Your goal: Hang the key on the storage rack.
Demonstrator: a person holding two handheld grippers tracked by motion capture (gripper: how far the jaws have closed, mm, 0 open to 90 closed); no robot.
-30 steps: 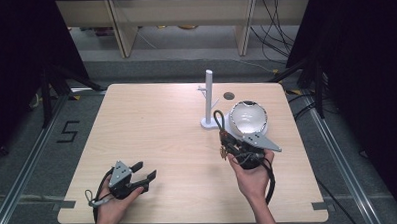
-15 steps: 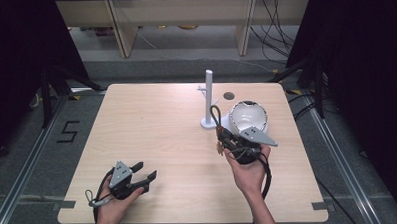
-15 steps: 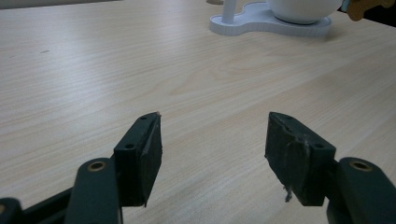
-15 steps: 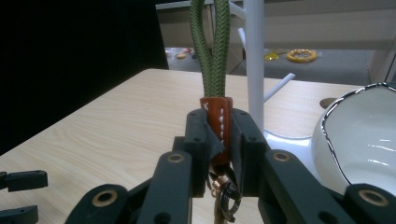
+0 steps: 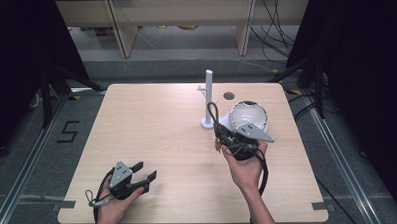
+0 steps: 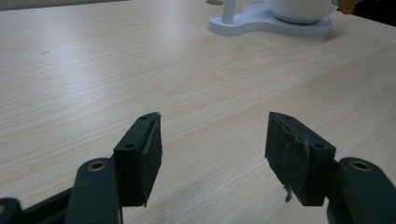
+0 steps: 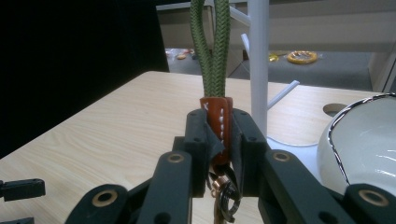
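Keychain loop held up beside the white peg stand, not hung yet.
R gripper (image 7: 219, 140) has its jaws clamped on the leather tab of the keychain (image 7: 215, 60), green cord loop upright just in front of the stand (image 7: 258, 56), w/ the white bowl (image 7: 359, 140) just right of it. Risk: floppy loop misses a peg, or jaws bump the stand & tip it. L gripper (image 6: 212, 149), jaws open & empty, rests well left of the stand. Writing: "5" on the floor (image 5: 68, 130) left of the bench (image 5: 151, 118); no brands legible.
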